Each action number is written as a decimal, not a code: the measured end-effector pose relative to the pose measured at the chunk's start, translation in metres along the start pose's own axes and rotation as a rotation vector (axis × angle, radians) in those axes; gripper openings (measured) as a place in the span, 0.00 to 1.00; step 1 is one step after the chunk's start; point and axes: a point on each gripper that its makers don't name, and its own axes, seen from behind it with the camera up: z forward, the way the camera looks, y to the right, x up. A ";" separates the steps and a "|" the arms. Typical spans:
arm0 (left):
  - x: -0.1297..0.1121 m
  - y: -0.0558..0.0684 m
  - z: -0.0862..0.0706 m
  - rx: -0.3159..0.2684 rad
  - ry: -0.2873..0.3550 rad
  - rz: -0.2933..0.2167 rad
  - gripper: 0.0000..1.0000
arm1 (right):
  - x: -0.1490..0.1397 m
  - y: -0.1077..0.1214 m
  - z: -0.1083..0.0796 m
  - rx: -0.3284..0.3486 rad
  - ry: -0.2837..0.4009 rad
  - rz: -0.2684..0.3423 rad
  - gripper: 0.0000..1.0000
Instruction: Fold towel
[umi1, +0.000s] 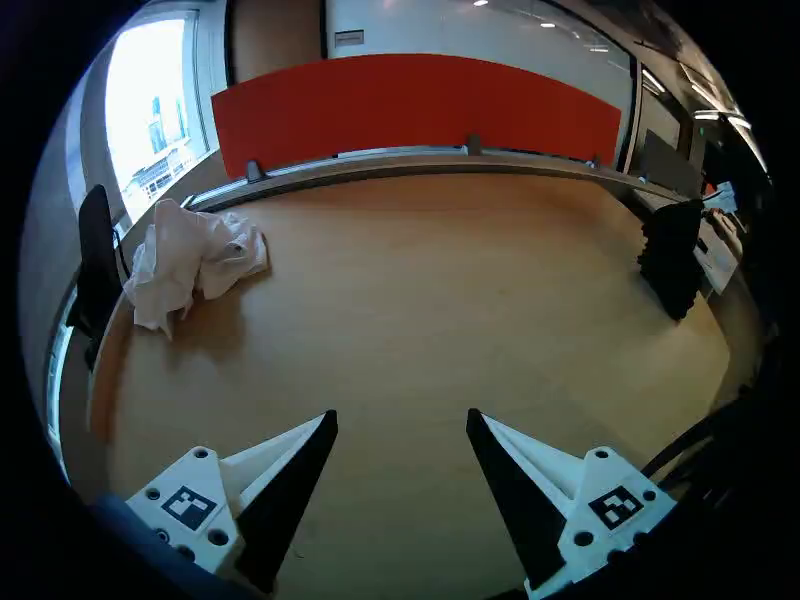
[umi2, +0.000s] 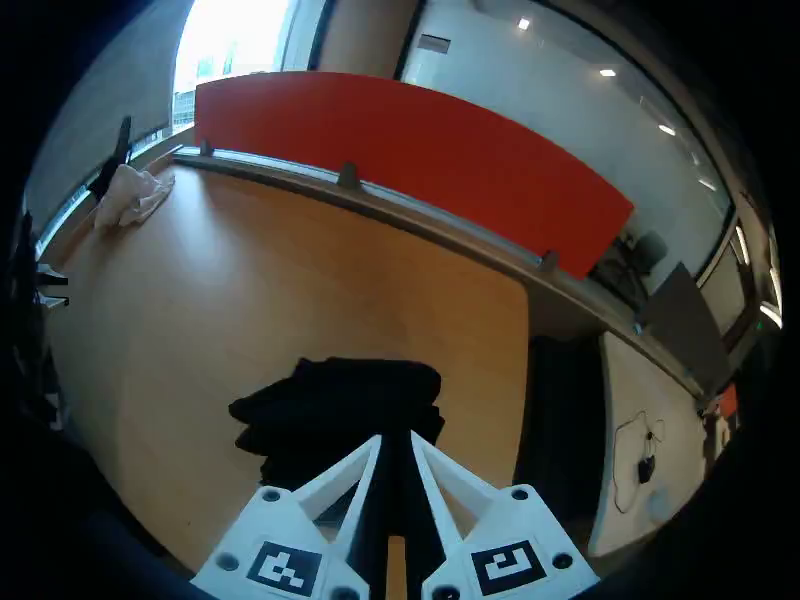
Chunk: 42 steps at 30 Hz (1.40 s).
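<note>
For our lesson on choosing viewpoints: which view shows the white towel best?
The left gripper view: the white towel sits large enough to see its crumpled folds. The right gripper view shows the white towel as a small far-off heap.

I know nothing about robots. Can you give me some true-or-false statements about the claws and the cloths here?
The left claw is open. True.
The white towel lies neatly folded. False: it is a crumpled heap.
The right claw is wide open. False: it is closed.
A dark cloth pile lies just ahead of the right claw. True.
The divider at the back is red. True.
</note>
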 end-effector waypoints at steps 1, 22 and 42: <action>0.000 0.000 0.000 0.000 0.000 0.001 0.96 | -0.004 0.000 0.000 -0.001 -0.005 0.005 0.05; -0.002 -0.001 -0.002 0.002 -0.002 0.013 0.96 | -0.092 -0.010 0.006 -0.011 -0.106 0.115 0.05; -0.003 0.001 -0.006 0.010 -0.005 0.017 0.96 | -0.133 -0.016 0.025 -0.014 -0.158 0.204 0.05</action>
